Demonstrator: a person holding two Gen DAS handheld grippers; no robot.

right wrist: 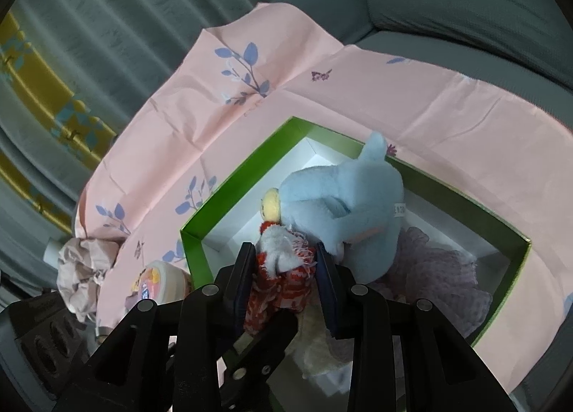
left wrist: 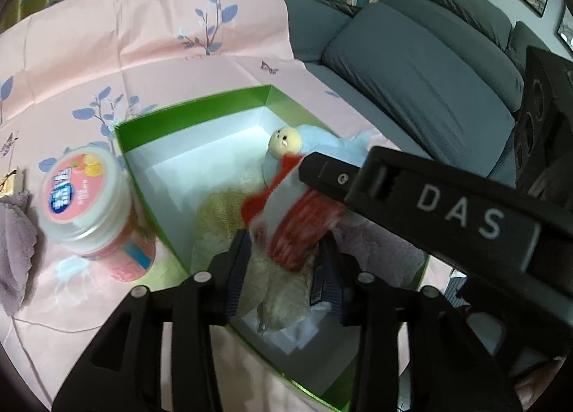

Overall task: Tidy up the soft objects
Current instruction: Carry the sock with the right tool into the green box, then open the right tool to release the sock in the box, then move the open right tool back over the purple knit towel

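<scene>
Two grippers meet over the green box (left wrist: 200, 104), which sits on a pink leaf-print cloth (left wrist: 107, 53). Right gripper (right wrist: 284, 261): fingers narrowed onto a bunched red-and-white fringed cloth (right wrist: 283, 283), pads pressing it from both sides; the bundle fills the gap between them. Directly ahead of its fingertips, touching the cloth, lies the blue plush toy (right wrist: 351, 193), yellow face turned to the gripper's left, body leaning on the far box wall. Below and to the right of this gripper, inside the box, a lavender knit piece (right wrist: 440, 268); under the fingers, a cream fuzzy item (right wrist: 322, 351). Left gripper (left wrist: 283, 250): fingers parted wider than the red-and-white cloth (left wrist: 297, 229) that sits between their tips; whether the pads press it cannot be told. The right gripper's black body crosses in from the right of the left wrist view, its tip on the same cloth. Cream fuzzy item (left wrist: 222, 218) lies beneath the left fingers. Left of the left gripper, outside the box, a pink lidded tub (left wrist: 89, 204) stands on the cloth, with a mauve towel (left wrist: 14, 250) further left.
</scene>
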